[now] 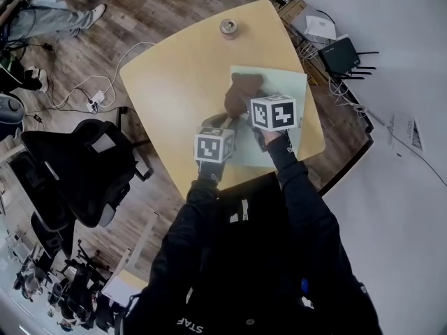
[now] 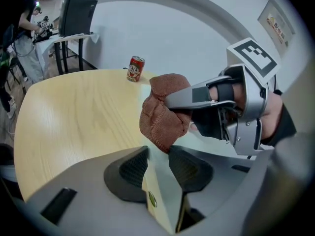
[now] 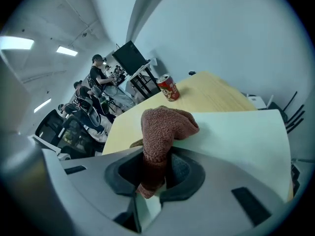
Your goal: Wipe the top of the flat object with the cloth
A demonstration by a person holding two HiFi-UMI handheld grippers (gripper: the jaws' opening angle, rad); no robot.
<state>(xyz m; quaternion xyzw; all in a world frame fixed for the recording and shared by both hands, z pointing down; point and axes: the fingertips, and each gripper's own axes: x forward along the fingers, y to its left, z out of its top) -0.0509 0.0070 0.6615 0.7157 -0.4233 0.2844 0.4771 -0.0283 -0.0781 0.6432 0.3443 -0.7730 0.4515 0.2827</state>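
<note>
Left gripper (image 2: 158,166), low near the table's (image 1: 174,82) front edge, clamps the sheet's (image 1: 279,82) left edge. Right gripper (image 3: 155,173), just beside it, pinches the cloth (image 3: 165,127), which rests on the sheet.

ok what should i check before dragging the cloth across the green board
1. Cloth gripped: the right gripper has its jaws shut on the brown cloth. Ok.
2. Board steadied: the left gripper has its jaws shut on the near edge of the pale green board. Ok.
3. Cloth on the top face: its bunched end lies over the board by one edge. Firm contact: cannot tell.
4. Wiping path: the board's top beyond the cloth is bare. Ok.
5. Soda can: upright on the table, apart from the board. Ok.
</note>
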